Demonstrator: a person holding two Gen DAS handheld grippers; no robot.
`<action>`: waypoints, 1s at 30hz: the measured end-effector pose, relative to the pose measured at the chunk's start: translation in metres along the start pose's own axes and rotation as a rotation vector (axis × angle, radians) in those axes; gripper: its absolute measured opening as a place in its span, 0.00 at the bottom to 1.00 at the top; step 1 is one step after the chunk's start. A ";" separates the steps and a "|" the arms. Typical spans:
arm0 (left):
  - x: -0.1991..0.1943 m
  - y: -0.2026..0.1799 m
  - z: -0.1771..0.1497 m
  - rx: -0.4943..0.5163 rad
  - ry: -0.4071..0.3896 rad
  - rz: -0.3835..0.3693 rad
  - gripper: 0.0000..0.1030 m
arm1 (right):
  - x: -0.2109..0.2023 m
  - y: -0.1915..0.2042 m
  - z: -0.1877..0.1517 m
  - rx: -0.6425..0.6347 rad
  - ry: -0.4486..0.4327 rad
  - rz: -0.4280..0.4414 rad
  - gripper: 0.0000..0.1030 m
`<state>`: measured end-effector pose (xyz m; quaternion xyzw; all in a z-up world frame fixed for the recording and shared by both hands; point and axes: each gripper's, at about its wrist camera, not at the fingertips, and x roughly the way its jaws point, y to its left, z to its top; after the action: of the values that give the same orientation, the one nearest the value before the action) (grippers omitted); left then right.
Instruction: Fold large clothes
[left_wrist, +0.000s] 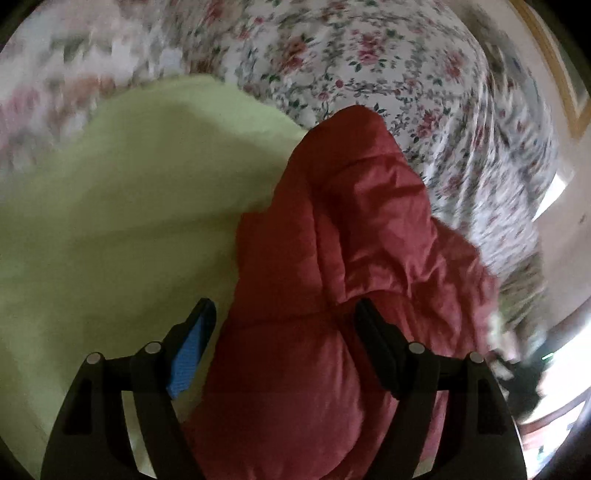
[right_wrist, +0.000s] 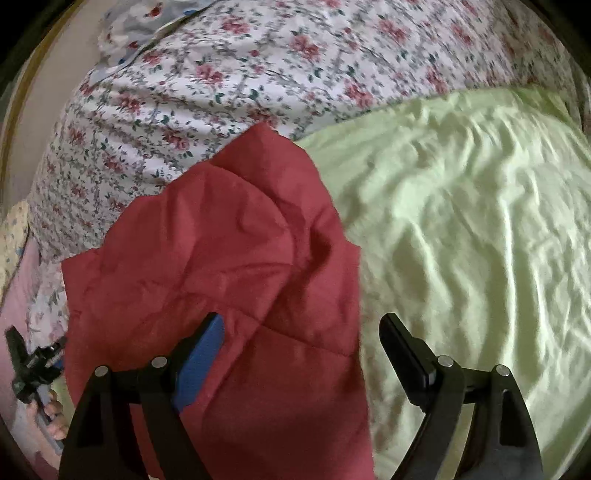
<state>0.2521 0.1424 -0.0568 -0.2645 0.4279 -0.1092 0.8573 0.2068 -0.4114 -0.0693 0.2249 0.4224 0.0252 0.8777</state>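
A red quilted garment lies bunched on a pale green sheet on the bed. My left gripper is open, with the red fabric running between its fingers and bulging up toward the camera. In the right wrist view the red garment lies flatter, its right edge on the green sheet. My right gripper is open just above that edge, its left finger over the red fabric and its right finger over the green sheet. The left gripper shows at the far left, held by a hand.
A floral bedcover lies beyond both fabrics and also shows in the right wrist view. A wooden frame and a pale wall stand at the right. A pink cloth lies at the left edge.
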 end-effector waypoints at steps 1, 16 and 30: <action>0.005 0.009 0.000 -0.047 0.023 -0.051 0.75 | 0.001 -0.005 -0.001 0.026 0.011 0.021 0.85; 0.050 0.013 0.001 -0.155 0.138 -0.178 0.82 | 0.045 -0.018 -0.008 0.169 0.167 0.235 0.96; 0.000 -0.021 -0.009 0.019 0.084 -0.187 0.38 | 0.012 0.019 -0.012 0.059 0.169 0.258 0.38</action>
<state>0.2461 0.1213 -0.0496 -0.2902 0.4359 -0.2037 0.8272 0.2084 -0.3868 -0.0767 0.3001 0.4630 0.1442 0.8215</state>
